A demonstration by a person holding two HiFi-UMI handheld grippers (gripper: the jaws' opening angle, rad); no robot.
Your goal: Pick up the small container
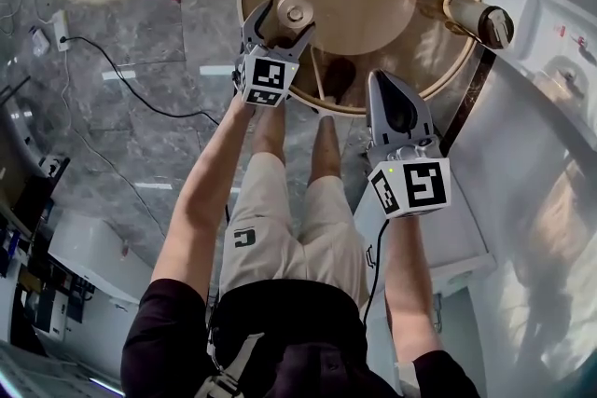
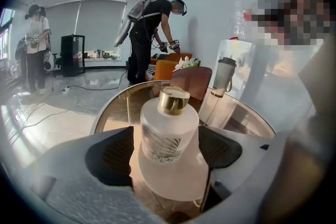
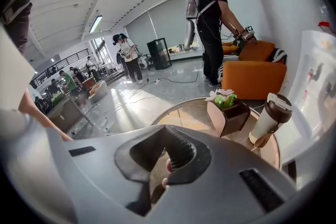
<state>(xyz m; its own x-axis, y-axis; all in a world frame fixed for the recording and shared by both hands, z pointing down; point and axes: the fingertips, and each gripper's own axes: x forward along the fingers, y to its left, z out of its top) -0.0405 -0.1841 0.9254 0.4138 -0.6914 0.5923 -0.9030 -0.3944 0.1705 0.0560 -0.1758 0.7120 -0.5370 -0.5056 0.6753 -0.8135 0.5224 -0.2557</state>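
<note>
Your left gripper (image 2: 168,150): jaws spread wide, small container (image 2: 169,122) between pads, untouched. Off-centre squeeze could tip smooth bottle near table (image 2: 103,113) rim. Right gripper (image 3: 164,168): jaws pressed together, empty.

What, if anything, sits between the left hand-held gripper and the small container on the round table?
Nothing visible does. The small container stands on the round table, between the open jaws of the left hand-held gripper, and no other object is in the gap.
</note>
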